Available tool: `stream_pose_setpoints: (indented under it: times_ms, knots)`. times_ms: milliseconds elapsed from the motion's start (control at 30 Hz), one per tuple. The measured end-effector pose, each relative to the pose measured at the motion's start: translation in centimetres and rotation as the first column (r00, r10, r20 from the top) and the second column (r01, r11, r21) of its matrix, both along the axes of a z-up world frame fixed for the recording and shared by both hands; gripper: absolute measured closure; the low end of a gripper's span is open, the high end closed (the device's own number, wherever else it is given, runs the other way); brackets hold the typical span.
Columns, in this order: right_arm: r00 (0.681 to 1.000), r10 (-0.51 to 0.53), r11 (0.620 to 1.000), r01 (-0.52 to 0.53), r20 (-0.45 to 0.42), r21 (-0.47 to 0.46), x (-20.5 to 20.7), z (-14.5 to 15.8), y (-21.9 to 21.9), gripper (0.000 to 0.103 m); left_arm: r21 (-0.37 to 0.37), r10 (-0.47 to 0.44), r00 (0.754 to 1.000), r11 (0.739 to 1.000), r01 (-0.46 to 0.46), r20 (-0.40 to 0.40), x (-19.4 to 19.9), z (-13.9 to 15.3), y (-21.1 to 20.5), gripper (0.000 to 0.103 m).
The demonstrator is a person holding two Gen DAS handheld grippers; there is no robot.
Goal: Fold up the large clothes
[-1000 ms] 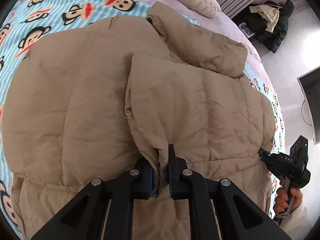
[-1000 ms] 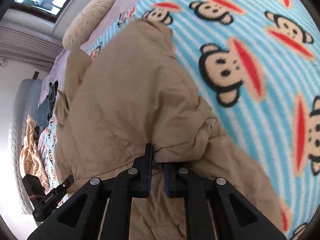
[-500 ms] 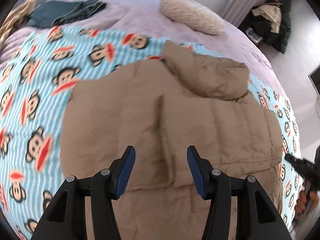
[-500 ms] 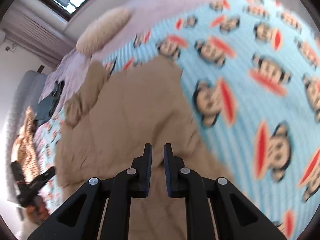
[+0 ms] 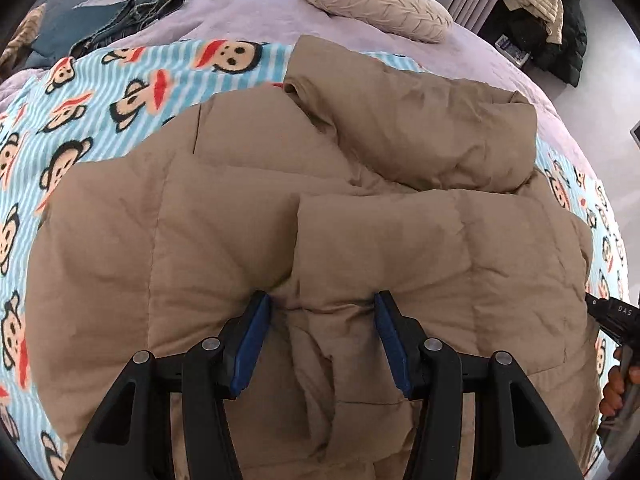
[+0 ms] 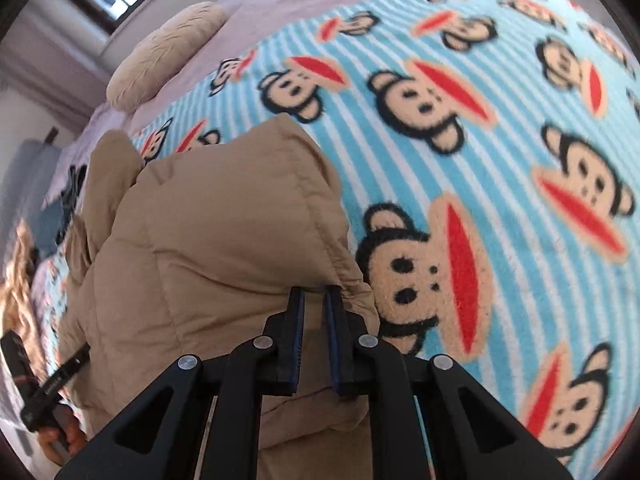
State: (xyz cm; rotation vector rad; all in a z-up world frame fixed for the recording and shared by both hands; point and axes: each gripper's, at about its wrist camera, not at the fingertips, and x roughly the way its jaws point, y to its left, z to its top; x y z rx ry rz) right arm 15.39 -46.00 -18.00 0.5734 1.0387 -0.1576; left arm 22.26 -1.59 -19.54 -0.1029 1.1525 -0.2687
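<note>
Left hand-held gripper (image 5: 322,336) spread low over tan jacket (image 5: 224,216), fingers forward

Tan puffer jacket spread on a monkey-print blanket, seen over the spread jaws of the left gripper.

The tan puffer jacket (image 5: 248,240) is laid across the blue-striped monkey-print blanket (image 5: 120,92), which covers the near part of a lavender bedspread (image 5: 248,12). A sleeve (image 5: 420,248) is folded across the jacket body, and the hood (image 5: 420,128) is bunched toward the far edge of the bed. The left gripper (image 5: 322,332) is seen with its jaws wide apart over the jacket's near hem, nothing being gripped. A beige pillow (image 5: 376,0) and folded jeans (image 5: 128,20) are placed near the bed's far edge. At the bed's right edge, part of the right gripper (image 5: 612,316) is seen beside the jacket.
</note>
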Motion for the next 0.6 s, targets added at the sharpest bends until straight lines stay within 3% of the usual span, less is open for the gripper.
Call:
stream_pose_setpoints:
  times_ms: [233, 400, 533, 600]
  knots:
    - [1.000, 0.018, 0.999, -0.019, -0.022, -0.038, -1.2, 2.5, 0.6, 0.086, 0.078, 0.053, 0.999, 0.996, -0.053, 0.001, -0.7, 2.2, 0.3, 0.047]
    - [0.999, 0.041, 0.996, -0.043, -0.033, -0.074, -4.9, 4.1, 2.0, 0.045, 0.121, 0.050, 0.999, 0.991, -0.052, 0.017, -3.3, 4.2, 0.7, 0.047]
    - [0.994, 0.091, 0.994, -0.095, -0.066, -0.052, -7.5, 4.1, 3.3, 0.044, 0.151, 0.060, 0.998, 0.987, -0.060, 0.003, -6.0, 5.0, 0.6, 0.047]
    - [0.992, 0.101, 0.994, -0.105, -0.079, -0.037, -8.5, 4.0, 3.6, 0.035, 0.188, 0.071, 0.997, 0.980, -0.071, 0.004, -7.2, 5.1, 0.2, 0.047]
